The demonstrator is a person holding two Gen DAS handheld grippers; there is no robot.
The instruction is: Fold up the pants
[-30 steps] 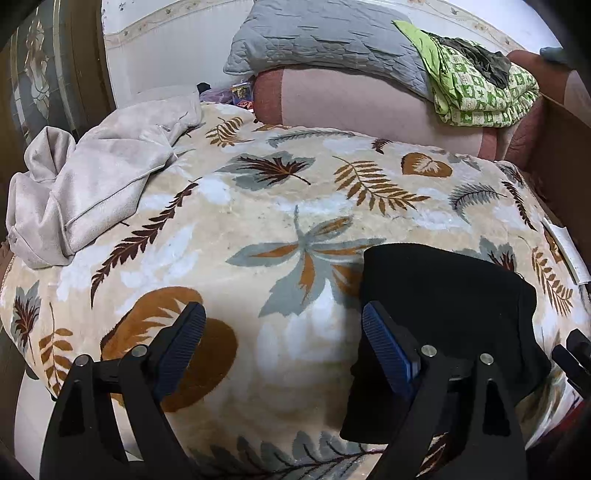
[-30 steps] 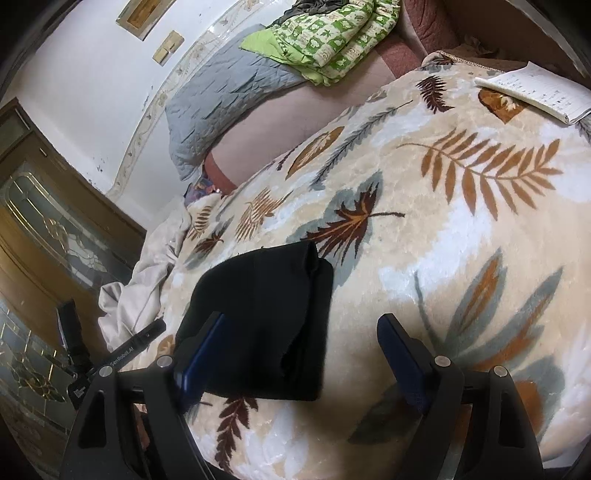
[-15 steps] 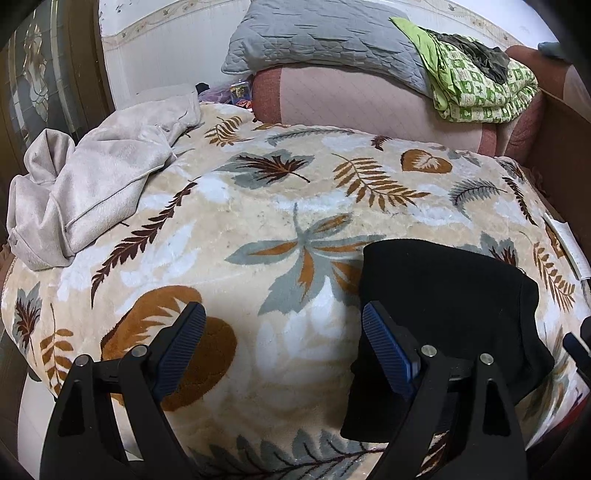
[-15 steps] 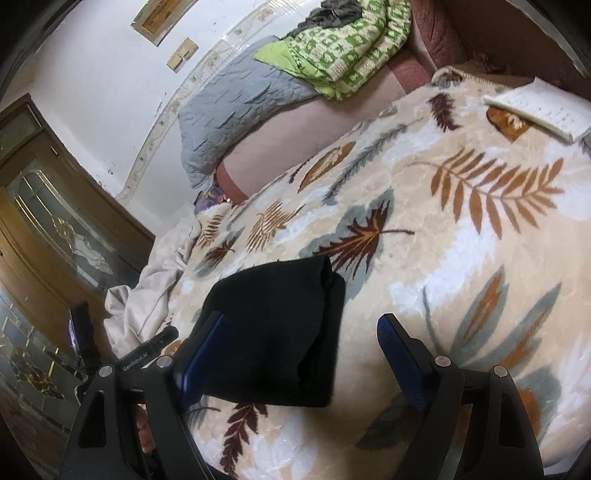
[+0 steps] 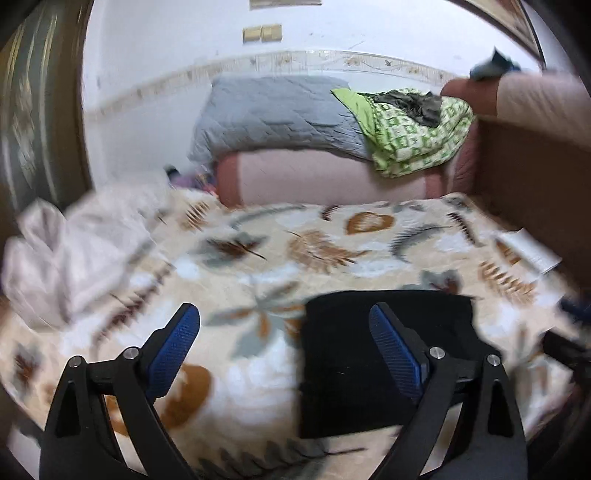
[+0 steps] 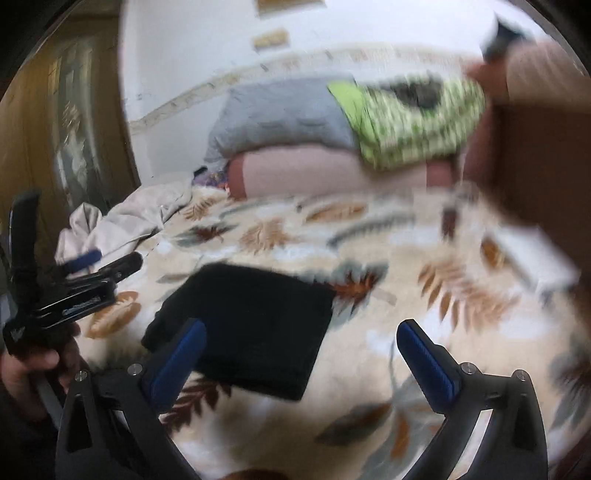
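Black pants (image 5: pixel 384 354), soft knit cloth folded into a thick square packet, lie near the front edge of the plush leaf-print blanket (image 5: pixel 325 251). They sit ahead and right of the left gripper (image 5: pixel 284 325) and ahead and left of the right gripper (image 6: pixel 301 341). Both grippers have fingers wide apart, hold nothing, and look equally near. No long axis remains.

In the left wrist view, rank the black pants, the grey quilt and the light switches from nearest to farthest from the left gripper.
1. Black pants, folded on the bed, under the left gripper's right finger.
2. Grey quilt, across the bed on the pink cushion.
3. Light switches, high on the back wall.
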